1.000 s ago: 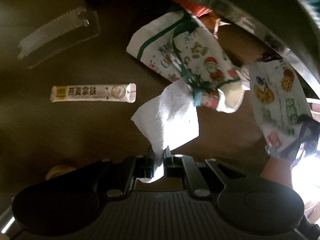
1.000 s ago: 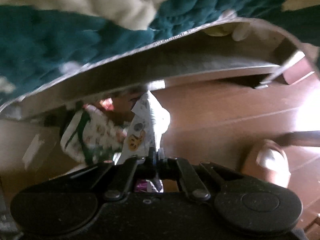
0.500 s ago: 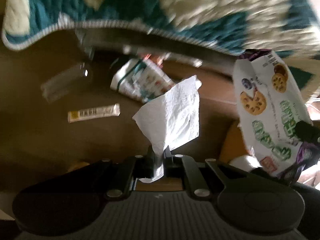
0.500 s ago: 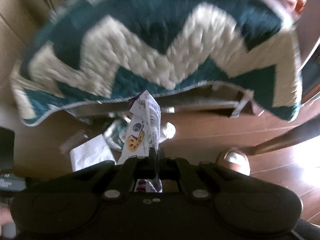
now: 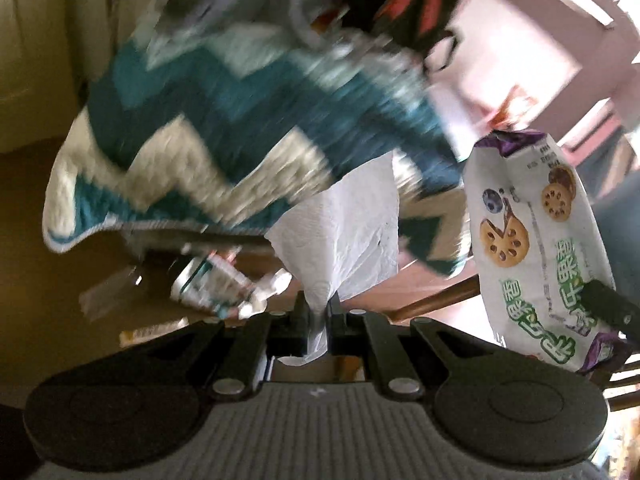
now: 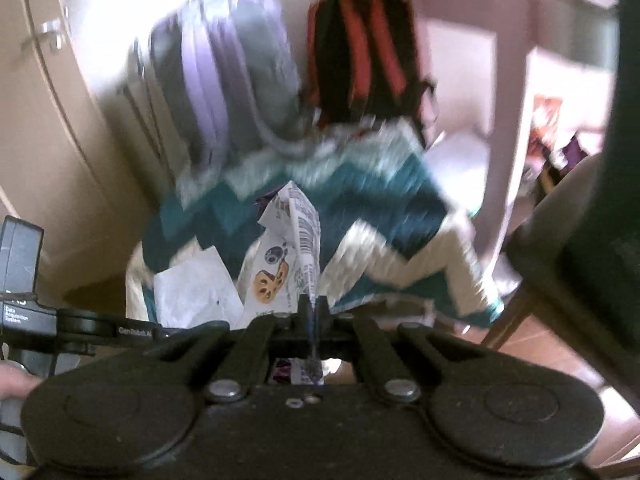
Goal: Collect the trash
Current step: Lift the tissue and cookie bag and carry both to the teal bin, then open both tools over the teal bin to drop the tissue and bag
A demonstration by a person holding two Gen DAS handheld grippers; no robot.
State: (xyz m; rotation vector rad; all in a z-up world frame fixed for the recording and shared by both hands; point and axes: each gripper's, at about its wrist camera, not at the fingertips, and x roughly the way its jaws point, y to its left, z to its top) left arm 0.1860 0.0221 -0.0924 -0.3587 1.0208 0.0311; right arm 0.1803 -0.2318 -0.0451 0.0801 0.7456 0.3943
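Trash is sitting in both grippers: the left gripper [image 5: 318,312] is clamping its jaws on a white paper napkin [image 5: 344,236], and the right gripper [image 6: 314,312] is pinching a cookie wrapper [image 6: 286,264] by its edge, jaws fully closed on the film. Judging by this, the carry step is in hand, with both pieces lifted clear of the floor. No bin is showing in either view, so the next move is calling for finding one, bringing both loads over its mouth and only then letting the jaws part. Counting what is lying farther off on the floor, under the edge of the teal-and-cream zigzag blanket [image 5: 208,128]: one green-and-white snack bag [image 5: 208,280], one clear plastic sleeve [image 5: 106,296], one yellow sachet [image 5: 154,330]; blur may be hiding more. Beyond the blanket, two backpacks are standing, one purple [image 6: 224,76] and one black-and-red [image 6: 366,56]
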